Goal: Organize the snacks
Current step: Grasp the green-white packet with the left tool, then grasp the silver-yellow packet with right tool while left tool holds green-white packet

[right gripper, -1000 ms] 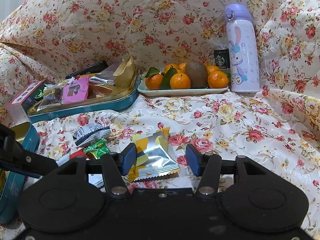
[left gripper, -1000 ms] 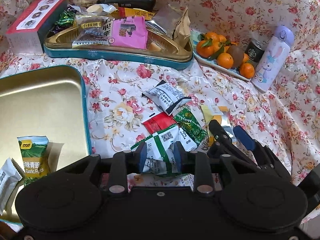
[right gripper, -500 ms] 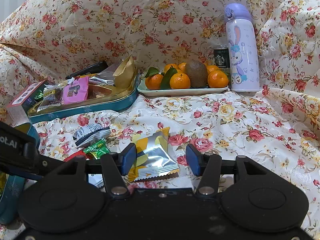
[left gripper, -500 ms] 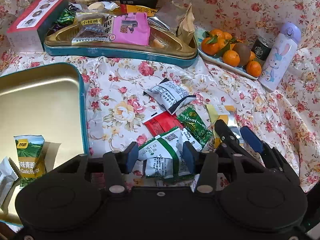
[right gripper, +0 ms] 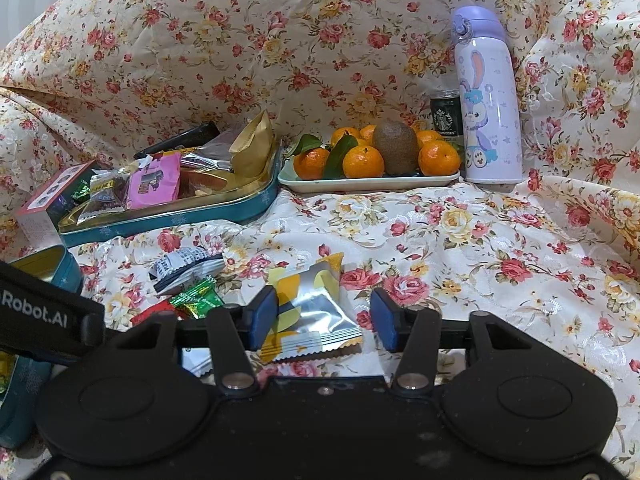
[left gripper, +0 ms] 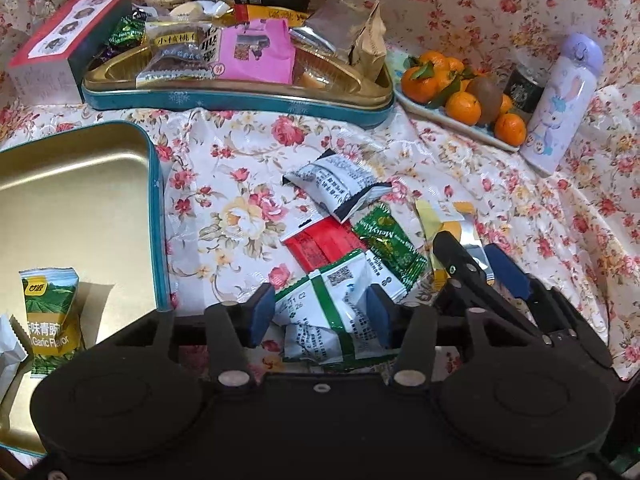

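Note:
Loose snack packets lie on the floral cloth. My left gripper (left gripper: 320,310) is open, its jaws on either side of a green-and-white packet (left gripper: 328,312). Beyond it lie a red packet (left gripper: 320,244), a green foil packet (left gripper: 390,246) and a black-and-white packet (left gripper: 336,188). My right gripper (right gripper: 322,318) is open over a silver-and-yellow packet (right gripper: 310,312), which also shows in the left wrist view (left gripper: 448,216). An open gold tin (left gripper: 80,200) at the left holds a garlic-flavour packet (left gripper: 50,312).
A second teal tin (left gripper: 240,96) piled with snacks stands at the back, with a red-and-white box (left gripper: 60,40) at its left. A plate of oranges and a kiwi (right gripper: 372,156), a dark can (right gripper: 446,116) and a lilac bottle (right gripper: 486,100) stand at the back right.
My left gripper's jaws have opened wider around the green-and-white packet and the view has pulled back slightly. The right gripper has not moved.

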{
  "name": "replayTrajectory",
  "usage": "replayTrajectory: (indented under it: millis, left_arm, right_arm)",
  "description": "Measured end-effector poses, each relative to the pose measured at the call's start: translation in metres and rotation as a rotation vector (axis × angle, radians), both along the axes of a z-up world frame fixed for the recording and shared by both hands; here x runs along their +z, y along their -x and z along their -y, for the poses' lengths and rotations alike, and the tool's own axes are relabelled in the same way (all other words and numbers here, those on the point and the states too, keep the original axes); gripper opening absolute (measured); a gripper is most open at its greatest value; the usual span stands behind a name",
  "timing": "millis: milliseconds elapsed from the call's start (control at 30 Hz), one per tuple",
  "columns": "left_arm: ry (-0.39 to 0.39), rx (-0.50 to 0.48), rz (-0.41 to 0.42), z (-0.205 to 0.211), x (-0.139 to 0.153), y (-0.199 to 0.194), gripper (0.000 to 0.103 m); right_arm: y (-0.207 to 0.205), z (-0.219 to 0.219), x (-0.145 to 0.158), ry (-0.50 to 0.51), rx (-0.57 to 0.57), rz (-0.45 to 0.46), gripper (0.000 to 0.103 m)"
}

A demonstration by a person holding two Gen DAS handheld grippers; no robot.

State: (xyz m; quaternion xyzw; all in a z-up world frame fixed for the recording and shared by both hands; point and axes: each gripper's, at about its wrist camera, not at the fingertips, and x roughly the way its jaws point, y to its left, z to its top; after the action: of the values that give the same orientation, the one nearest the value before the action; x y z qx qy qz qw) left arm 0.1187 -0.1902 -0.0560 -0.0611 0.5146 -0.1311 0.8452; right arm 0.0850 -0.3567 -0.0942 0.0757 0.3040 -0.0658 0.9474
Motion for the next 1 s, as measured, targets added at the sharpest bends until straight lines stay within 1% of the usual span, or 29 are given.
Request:
replayTrajectory:
  millis: [200, 367, 433, 633, 867, 1000]
  left_arm:
    - [-0.001, -0.008, 0.027, -0.004, 0.008, 0.006, 0.048]
    - [0.011, -0.008, 0.034, -0.011, 0.015, 0.013, 0.046]
    - [0.008, -0.009, 0.036, -0.014, 0.017, 0.017, 0.042]
    - [0.021, -0.011, 0.032, -0.023, 0.025, 0.028, 0.042]
    - [-0.010, -0.048, 0.064, -0.027, 0.029, 0.052, 0.042]
    - [-0.020, -0.066, 0.047, -0.031, 0.025, 0.064, 0.042]
  right_arm:
    - [0.003, 0.002, 0.000, -0.033, -0.009, 0.016, 0.037]
    - [0.004, 0.003, 0.000, -0.048, -0.018, 0.021, 0.036]
    - [0.004, 0.002, 0.000, -0.049, -0.019, 0.021, 0.037]
    - [0.004, 0.003, 0.000, -0.049, -0.020, 0.021, 0.037]
    - [0.004, 0.003, 0.000, -0.049, -0.018, 0.020, 0.037]
    - [0.004, 0.003, 0.000, -0.050, -0.017, 0.020, 0.037]
